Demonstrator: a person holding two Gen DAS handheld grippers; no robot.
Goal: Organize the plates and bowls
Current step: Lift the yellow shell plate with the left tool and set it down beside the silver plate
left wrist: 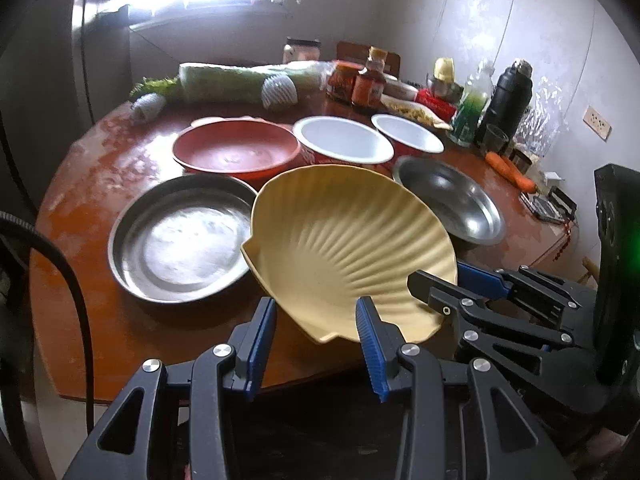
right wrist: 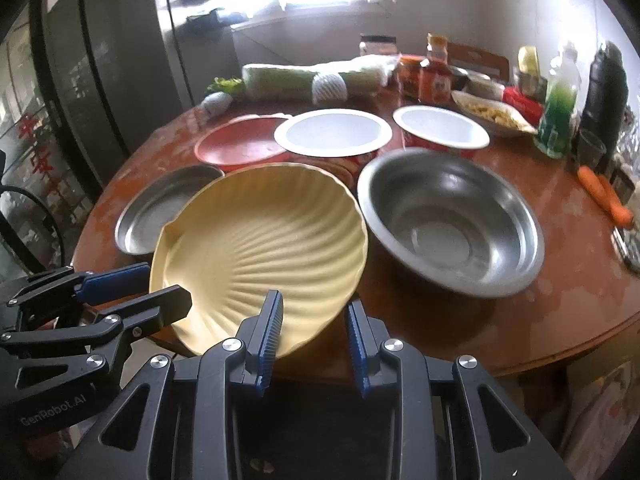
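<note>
i hold the cream shell plate (left wrist: pixel 344 248) tilted above the counter (left wrist: pixel 80 208), between steel plate (left wrist: pixel 180 236) and steel bowl (right wrist: pixel 452 220), both tools, left (left wrist: pixel 316 340) and right (right wrist: pixel 314 332), pinching its near rim, so it may slip sideways.

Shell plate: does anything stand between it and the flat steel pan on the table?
Nothing visible. The shell plate, held by the left gripper and right gripper, is beside the empty steel pan; no object lies between them.
</note>
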